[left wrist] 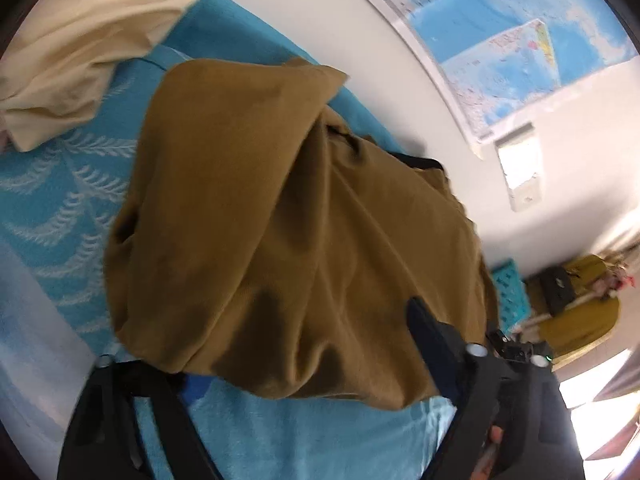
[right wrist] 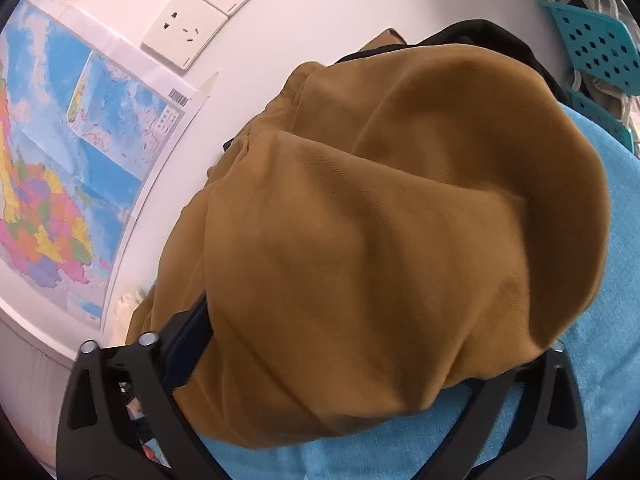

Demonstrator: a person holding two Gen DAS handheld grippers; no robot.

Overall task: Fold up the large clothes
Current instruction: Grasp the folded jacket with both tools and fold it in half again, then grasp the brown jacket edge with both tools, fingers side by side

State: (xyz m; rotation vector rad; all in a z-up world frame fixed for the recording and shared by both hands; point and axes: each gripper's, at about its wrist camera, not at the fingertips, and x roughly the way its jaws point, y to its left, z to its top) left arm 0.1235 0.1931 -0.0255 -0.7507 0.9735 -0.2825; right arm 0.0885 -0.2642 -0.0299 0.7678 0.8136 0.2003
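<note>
A large mustard-brown garment hangs bunched over both grippers above a turquoise blanket. It also fills the right wrist view. The left gripper has its fingers buried under the cloth; one dark finger shows at the right, and the cloth drapes between the jaws. The right gripper is likewise covered; its left finger pokes out beside the fabric. The fingertips of both are hidden by cloth.
A cream garment lies on the blanket at the far left. A white wall with a map and sockets is close behind. A turquoise perforated crate stands at the right.
</note>
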